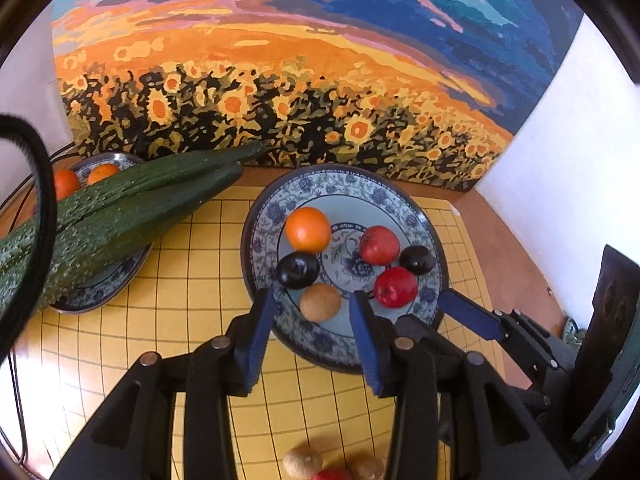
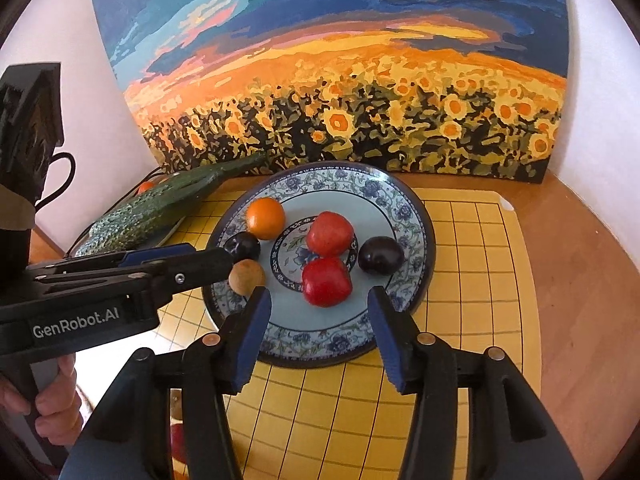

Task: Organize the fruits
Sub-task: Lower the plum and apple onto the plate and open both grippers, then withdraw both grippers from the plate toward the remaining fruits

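Blue-padded left gripper (image 1: 312,304) fills the left wrist view's lower centre, jaws spread and empty either side of the kiwi (image 1: 320,302) on the patterned plate (image 1: 340,184); closing off-centre could roll it into the dark plum (image 1: 298,269)

Right wrist view: right gripper (image 2: 318,300) at bottom centre gapes empty before the red apple (image 2: 327,281), which may slide on the glaze; both tools crowding one plate risk collision
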`<state>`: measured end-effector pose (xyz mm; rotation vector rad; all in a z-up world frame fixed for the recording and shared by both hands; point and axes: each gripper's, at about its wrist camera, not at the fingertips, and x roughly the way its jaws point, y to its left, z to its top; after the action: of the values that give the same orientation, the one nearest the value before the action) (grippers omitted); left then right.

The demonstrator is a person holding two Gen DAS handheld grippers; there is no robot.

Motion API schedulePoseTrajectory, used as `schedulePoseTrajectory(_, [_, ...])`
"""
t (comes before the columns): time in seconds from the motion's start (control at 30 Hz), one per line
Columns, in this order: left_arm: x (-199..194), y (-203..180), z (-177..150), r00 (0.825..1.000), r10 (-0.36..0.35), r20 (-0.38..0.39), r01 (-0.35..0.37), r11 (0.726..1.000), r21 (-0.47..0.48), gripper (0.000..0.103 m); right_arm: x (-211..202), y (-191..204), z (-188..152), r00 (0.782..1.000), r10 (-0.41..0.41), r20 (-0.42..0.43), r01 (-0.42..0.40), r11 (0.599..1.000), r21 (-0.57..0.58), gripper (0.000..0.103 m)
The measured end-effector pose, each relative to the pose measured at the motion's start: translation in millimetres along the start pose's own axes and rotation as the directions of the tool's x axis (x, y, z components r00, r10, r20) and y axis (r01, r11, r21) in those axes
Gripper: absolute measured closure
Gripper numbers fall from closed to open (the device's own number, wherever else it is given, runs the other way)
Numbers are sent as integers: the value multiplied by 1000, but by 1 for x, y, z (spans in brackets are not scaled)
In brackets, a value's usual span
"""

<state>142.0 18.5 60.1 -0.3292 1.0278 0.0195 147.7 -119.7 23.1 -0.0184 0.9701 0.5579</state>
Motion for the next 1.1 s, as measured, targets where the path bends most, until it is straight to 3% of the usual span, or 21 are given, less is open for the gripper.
schedulePoseTrajectory(1.1, [-56, 15, -56, 999, 35, 6, -35, 999, -40, 62, -54, 10, -38, 1000, 0, -23, 0, 1000, 12, 51])
